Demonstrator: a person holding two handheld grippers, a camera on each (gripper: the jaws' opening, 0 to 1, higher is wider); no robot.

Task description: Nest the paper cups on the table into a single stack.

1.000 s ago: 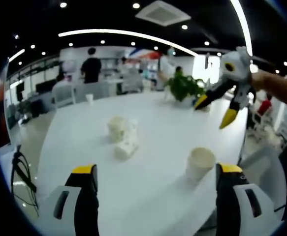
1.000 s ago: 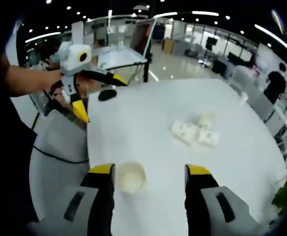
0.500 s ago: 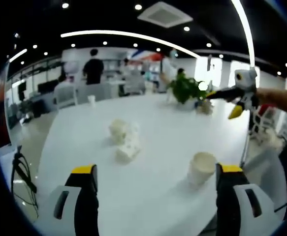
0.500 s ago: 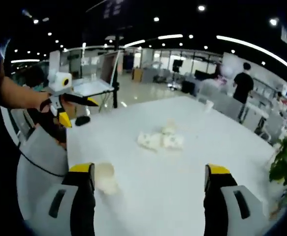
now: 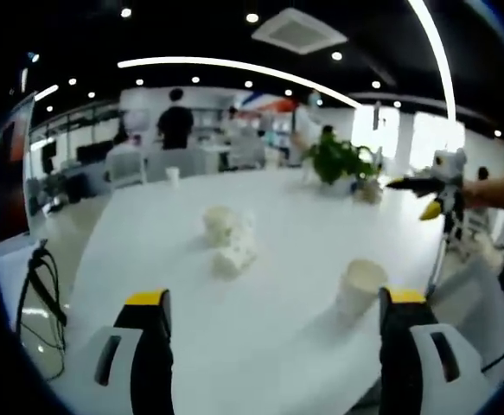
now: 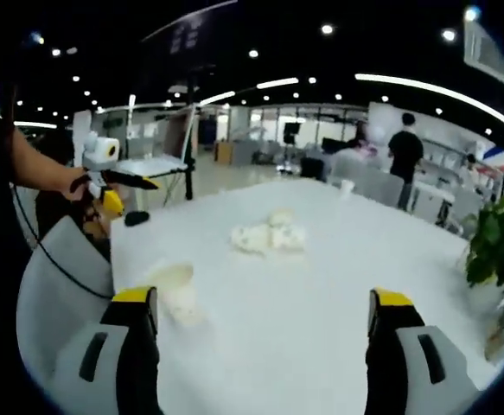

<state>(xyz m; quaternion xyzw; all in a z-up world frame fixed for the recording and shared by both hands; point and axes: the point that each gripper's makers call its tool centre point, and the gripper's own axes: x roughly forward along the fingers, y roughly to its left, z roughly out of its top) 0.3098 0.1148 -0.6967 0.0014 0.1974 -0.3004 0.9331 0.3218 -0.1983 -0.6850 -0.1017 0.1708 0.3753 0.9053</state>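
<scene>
One paper cup [image 5: 360,288] upright, mouth up, cup cluster [image 5: 228,237] beyond

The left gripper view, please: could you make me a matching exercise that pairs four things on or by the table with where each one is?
Things:
1. lone cup
2. cup cluster
3. plant
4. small far cup

Places:
A. far edge of the table, close to the chairs
B. middle of the table
C. near edge, just inside the left gripper's right-hand jaw
D. far right of the table, close to the right gripper

Pairs: 1-C, 2-B, 3-D, 4-A
</scene>
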